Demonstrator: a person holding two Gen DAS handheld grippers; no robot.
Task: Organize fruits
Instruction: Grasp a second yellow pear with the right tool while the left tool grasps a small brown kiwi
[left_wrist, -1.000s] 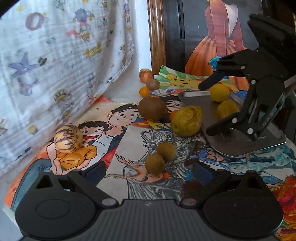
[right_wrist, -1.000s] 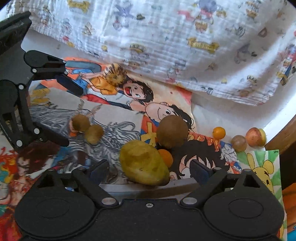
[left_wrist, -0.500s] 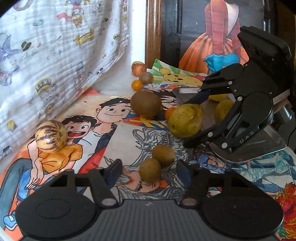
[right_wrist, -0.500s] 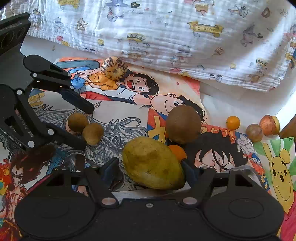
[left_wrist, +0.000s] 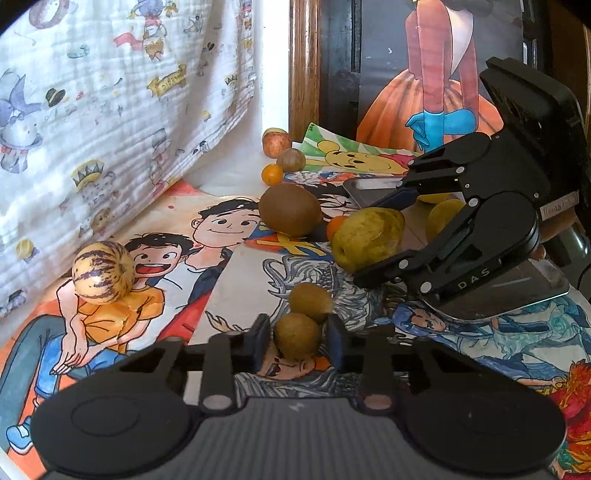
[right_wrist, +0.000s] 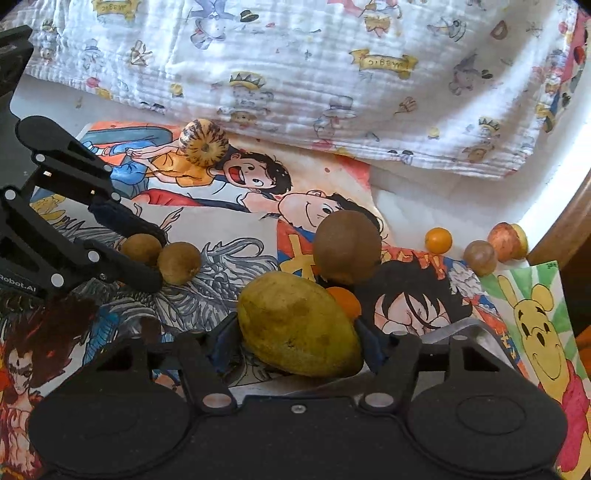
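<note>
My left gripper is shut on a small brown fruit lying on the cartoon posters; a second small brown fruit touches it from behind. In the right wrist view the left gripper clamps that same fruit. My right gripper is closing on a yellow-green mango, and its pads touch both sides. The left wrist view shows the right gripper around the mango, beside a metal tray that holds yellow fruits.
A striped melon lies left on the posters. A large brown fruit and an orange sit just behind the mango. A small orange, a brown ball and an apple lie far back. A printed cloth hangs left.
The left jaws went from wide open to shut on the small brown fruit. The right jaws narrowed onto the mango. Both hands stayed roughly in place.
</note>
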